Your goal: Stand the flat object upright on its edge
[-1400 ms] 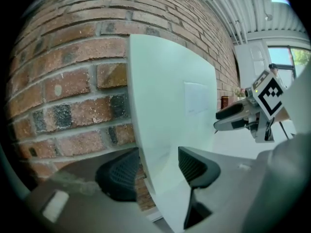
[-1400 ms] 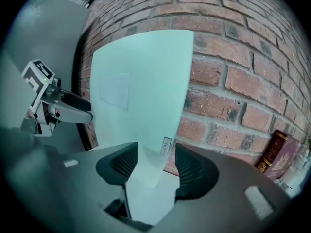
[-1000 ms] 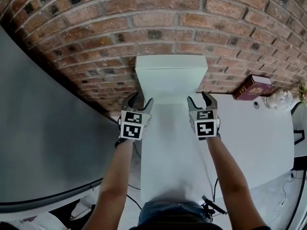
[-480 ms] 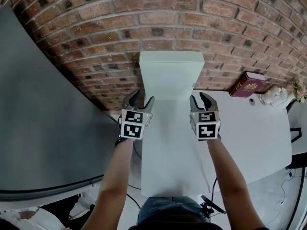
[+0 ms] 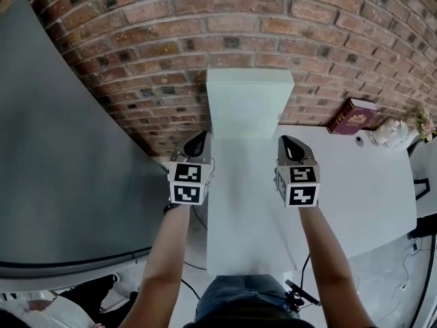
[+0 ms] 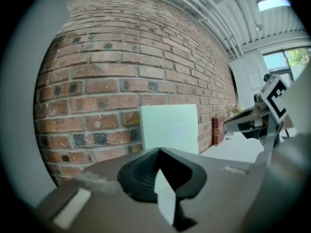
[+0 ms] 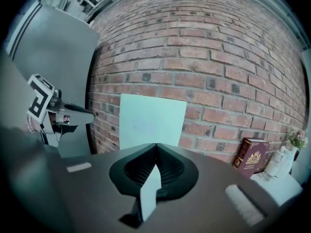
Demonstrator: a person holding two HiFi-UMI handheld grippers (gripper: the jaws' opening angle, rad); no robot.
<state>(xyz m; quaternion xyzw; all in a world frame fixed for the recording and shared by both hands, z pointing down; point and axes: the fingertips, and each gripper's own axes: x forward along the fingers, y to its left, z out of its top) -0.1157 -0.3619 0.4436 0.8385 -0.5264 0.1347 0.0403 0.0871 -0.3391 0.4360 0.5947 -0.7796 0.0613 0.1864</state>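
Against the brick wall (image 5: pixel 136 60), at the far end of the white worktop (image 5: pixel 246 210), the flat board (image 5: pixel 249 104) stood on its lower edge, apparently leaning on the masonry. The left tool (image 5: pixel 197 142) and right tool (image 5: pixel 291 145) hung short of it. Both had just closed, jaws pressed together on nothing. Any retreat ought to run straight back, clear of the board's corners. Pale, smooth and square-cornered, the board contrasted with the rough, mortared brick.

Loft-like office or studio: bare brick wall (image 5: pixel 205 46), white table (image 5: pixel 369 190), book (image 5: pixel 351 117).
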